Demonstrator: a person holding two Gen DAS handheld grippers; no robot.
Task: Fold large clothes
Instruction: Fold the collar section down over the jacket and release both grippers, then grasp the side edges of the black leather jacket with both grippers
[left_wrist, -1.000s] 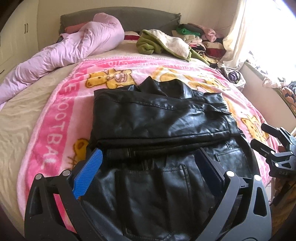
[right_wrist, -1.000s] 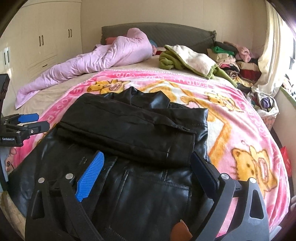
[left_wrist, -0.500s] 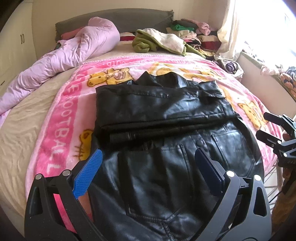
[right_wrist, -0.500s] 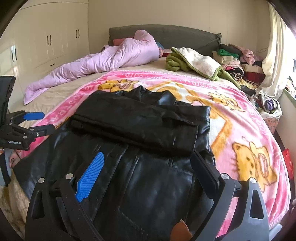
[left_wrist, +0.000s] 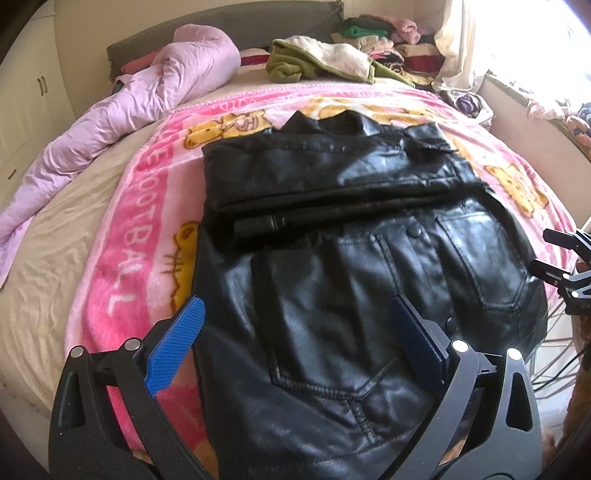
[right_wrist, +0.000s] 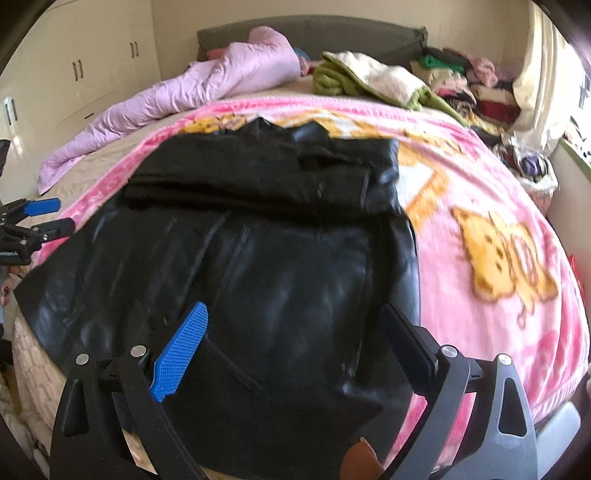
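On bed, pink cartoon blanket (left_wrist: 122, 258): black leather jacket (left_wrist: 332, 295), sleeves folded across. Left gripper (left_wrist: 295, 343) and right gripper (right_wrist: 295, 343) both open, empty. Next, likely: grasp hem at 6 o'clock, fold toward collar.

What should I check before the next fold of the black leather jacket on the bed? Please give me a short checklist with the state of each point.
1. Left gripper open, holding nothing: ok.
2. Right gripper open, holding nothing: ok.
3. Sleeves folded across the upper part of the black leather jacket: ok.
4. Lower part of the jacket lies flat: not ok, it has wrinkles.
5. Jacket lies on the pink blanket, apart from the lilac duvet: ok.
6. Hem fully supported by the bed: cannot tell, it reaches the near edge.
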